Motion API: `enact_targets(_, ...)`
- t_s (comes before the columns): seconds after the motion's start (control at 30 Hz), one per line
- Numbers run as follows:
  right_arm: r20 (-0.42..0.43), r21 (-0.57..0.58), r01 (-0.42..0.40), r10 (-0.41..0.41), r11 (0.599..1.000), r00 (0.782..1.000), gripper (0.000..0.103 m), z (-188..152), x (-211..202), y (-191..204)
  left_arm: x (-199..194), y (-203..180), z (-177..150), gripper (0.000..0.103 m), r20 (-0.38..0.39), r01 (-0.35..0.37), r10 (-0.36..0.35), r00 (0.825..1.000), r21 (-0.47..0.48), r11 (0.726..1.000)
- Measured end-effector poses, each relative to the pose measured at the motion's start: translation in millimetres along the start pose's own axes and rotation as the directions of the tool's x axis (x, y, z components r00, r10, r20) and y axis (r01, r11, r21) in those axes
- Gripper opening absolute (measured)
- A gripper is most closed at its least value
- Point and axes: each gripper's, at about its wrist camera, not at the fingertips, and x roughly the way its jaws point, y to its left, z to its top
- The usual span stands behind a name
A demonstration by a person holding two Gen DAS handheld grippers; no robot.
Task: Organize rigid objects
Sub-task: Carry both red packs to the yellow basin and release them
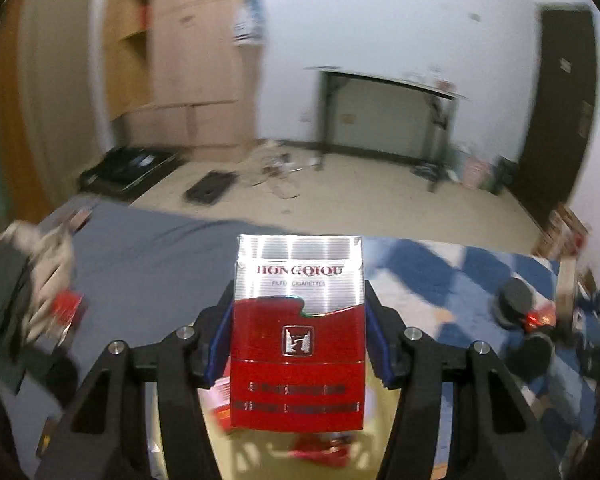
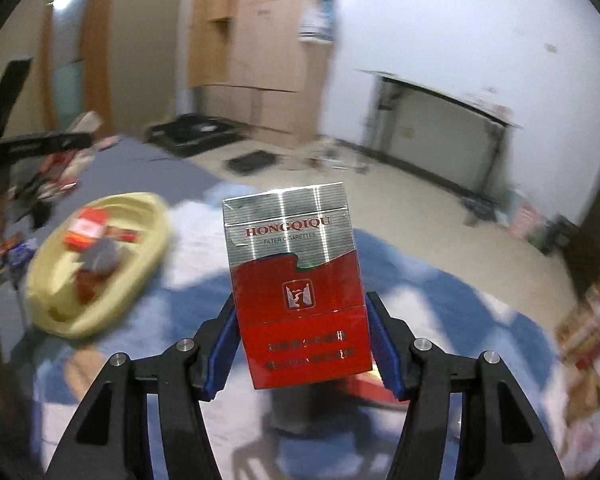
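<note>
My left gripper (image 1: 298, 344) is shut on a red and silver cigarette pack (image 1: 298, 332), held upright above a pale yellow tray (image 1: 380, 412) that shows blurred beneath it. My right gripper (image 2: 300, 340) is shut on a second red and silver cigarette pack (image 2: 296, 284), held upright and slightly tilted over the blue and white checked cloth (image 2: 440, 292). In the right wrist view the yellow tray (image 2: 148, 248) lies to the left and holds several red packs (image 2: 86, 230) and a grey object (image 2: 100, 258).
A grey cloth (image 1: 152, 260) covers the left of the surface, with crumpled clothes (image 1: 16, 280) and a red pack (image 1: 66, 308) on it. Dark round objects (image 1: 516, 304) sit at the right. More boxes (image 2: 588, 328) lie at the right edge. Behind are a wardrobe (image 1: 188, 52) and a desk (image 1: 388, 116).
</note>
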Motion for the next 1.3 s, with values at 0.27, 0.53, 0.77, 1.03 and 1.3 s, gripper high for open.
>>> enact_targets(0.27,-0.222,-0.336,-0.336,0.273,0.88,0.936,0.059,45,77,165,90,52,-26,0.058,-0.265,-0.114,0.081,0.961,-0.111,0.987)
enact_targets(0.53,-0.348,-0.368,-0.369,0.242,0.853,0.906,0.058,76,149,192,111,59,-38,0.058,-0.334,-0.126,0.073,0.94,-0.142,0.982)
enact_targets(0.77,-0.381,-0.356,-0.384,0.243,0.852,0.892,0.058,95,181,196,133,55,-52,0.058,-0.431,-0.165,0.11,0.896,-0.092,0.982)
enact_targets(1.03,-0.381,-0.347,-0.4,0.262,0.848,0.886,0.059,99,199,206,133,55,-51,0.079,-0.433,-0.165,0.104,0.895,-0.106,0.981)
enact_targets(1.3,-0.324,-0.278,-0.411,0.318,0.868,0.891,0.084,103,186,186,82,82,-32,0.103,-0.292,-0.248,0.179,0.939,-0.219,0.944)
